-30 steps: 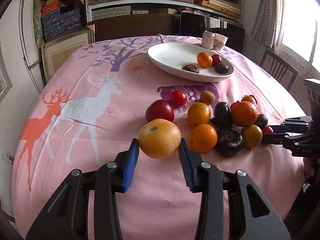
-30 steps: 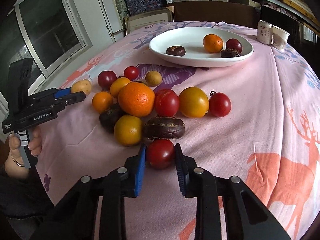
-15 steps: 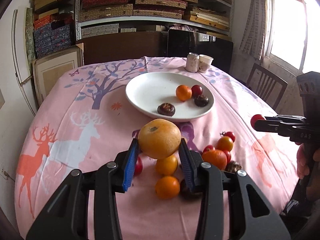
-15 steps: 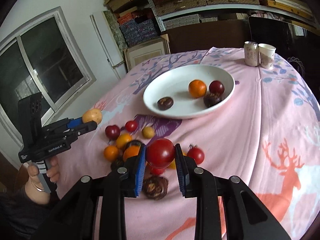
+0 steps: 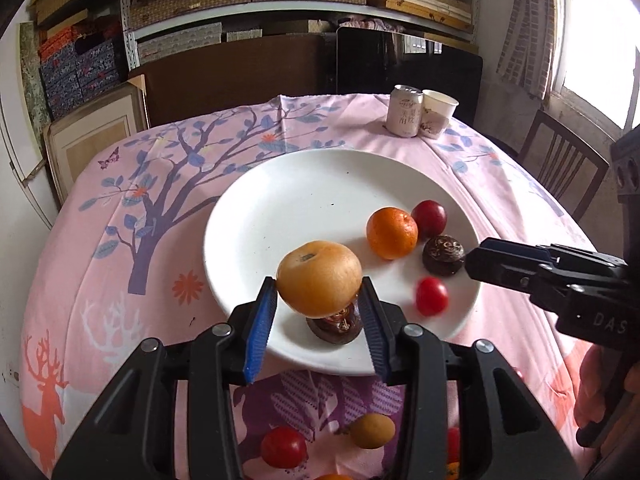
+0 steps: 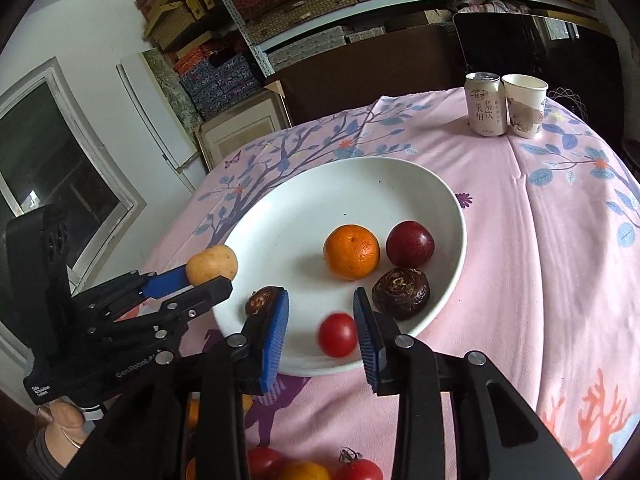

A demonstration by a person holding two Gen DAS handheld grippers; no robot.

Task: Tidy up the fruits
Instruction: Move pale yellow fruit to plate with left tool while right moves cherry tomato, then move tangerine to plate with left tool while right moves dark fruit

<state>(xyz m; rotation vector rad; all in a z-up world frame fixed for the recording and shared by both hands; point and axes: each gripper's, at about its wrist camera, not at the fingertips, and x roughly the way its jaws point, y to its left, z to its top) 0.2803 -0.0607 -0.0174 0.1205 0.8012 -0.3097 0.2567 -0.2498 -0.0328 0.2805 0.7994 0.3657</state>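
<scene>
From my left wrist camera, my left gripper (image 5: 318, 312) still clamps the yellow-brown fruit (image 5: 319, 278), now above the near rim of the white plate (image 5: 280, 200) rather than back over the loose pile. An orange (image 5: 392, 233), a plum (image 5: 429, 217) and two dark fruits already lie in the plate.

From my right wrist camera, my right gripper (image 6: 320, 322) has its jaws spread wide and holds nothing; the red tomato (image 6: 337, 334) it gripped half a second ago now shows blurred on the plate's near side between my fingers.
</scene>
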